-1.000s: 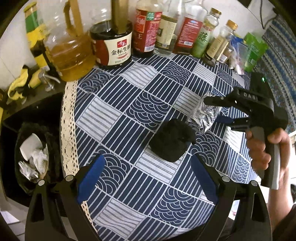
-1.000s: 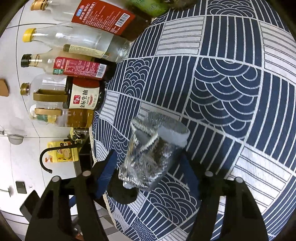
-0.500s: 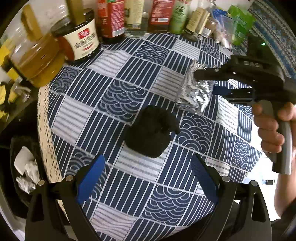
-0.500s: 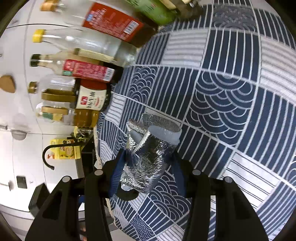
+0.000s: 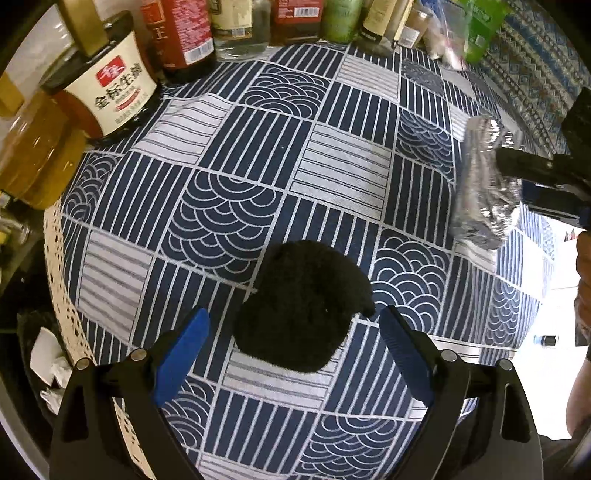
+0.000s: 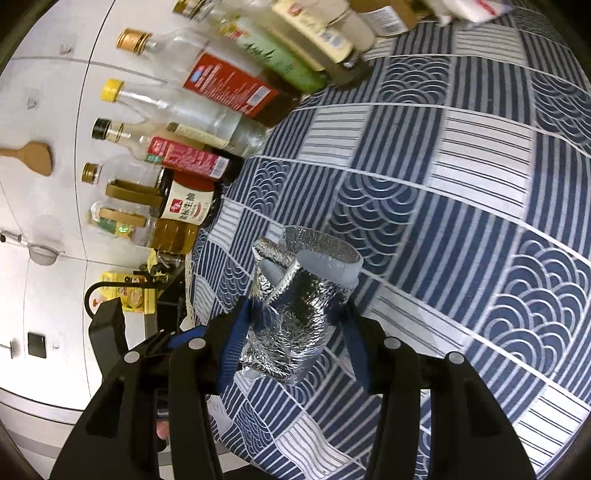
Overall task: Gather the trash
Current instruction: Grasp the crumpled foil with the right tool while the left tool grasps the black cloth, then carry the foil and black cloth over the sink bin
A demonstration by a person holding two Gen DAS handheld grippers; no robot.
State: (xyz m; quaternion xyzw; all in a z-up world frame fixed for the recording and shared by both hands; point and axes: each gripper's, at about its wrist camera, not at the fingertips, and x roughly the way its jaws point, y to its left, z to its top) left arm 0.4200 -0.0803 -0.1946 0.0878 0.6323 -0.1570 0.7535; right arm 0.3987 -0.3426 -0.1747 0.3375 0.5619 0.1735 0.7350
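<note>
Above tablecloth [image 6: 461, 221]: right tool [image 6: 291, 339] clamping foil wrapper [image 6: 295, 314]; left tool [image 5: 295, 343] wide, straddling black clump [image 5: 299, 306].

Dark sauce bottle [image 5: 110, 88], cream label: red square logo with white character, below it big black characters 金标生抽, small Latin line under, too small to read. Red-label bottle [image 5: 177, 33] beside it: white character 王 visible. Other bottle labels blurred, unreadable. Right wrist view: same sauce label, characters sideways, blurred.
</note>
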